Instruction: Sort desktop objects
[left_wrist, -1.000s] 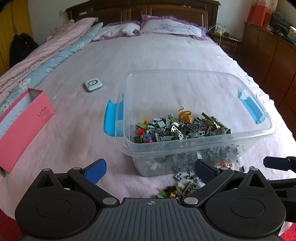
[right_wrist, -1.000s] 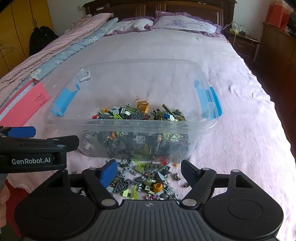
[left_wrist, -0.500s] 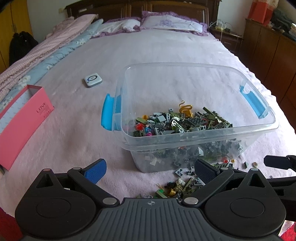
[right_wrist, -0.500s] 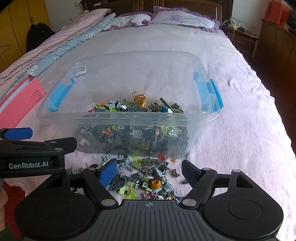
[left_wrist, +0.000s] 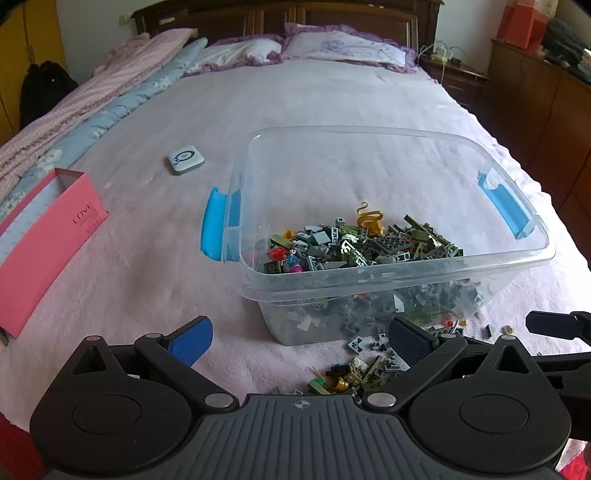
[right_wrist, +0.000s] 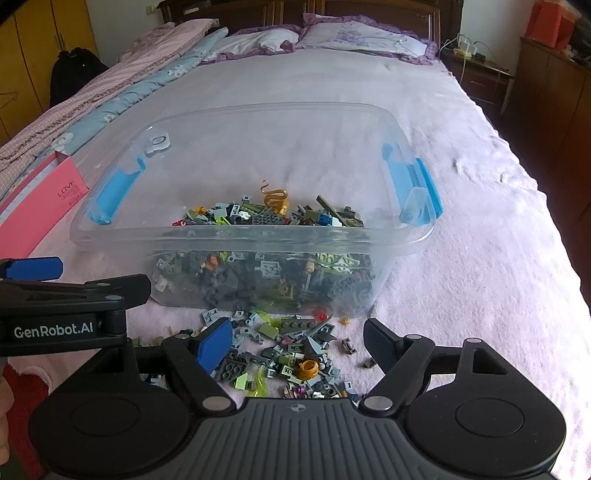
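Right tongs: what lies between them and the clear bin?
In the right wrist view, a scatter of loose bricks covers the pink bedspread between the open right tongs and the clear bin.

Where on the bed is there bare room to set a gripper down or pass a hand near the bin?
Free: the bedspread between the pink box and the clear bin, short of the white device; also right of the bin, and beyond it toward the pillows. Crowded: the loose bricks on the bin's near side.
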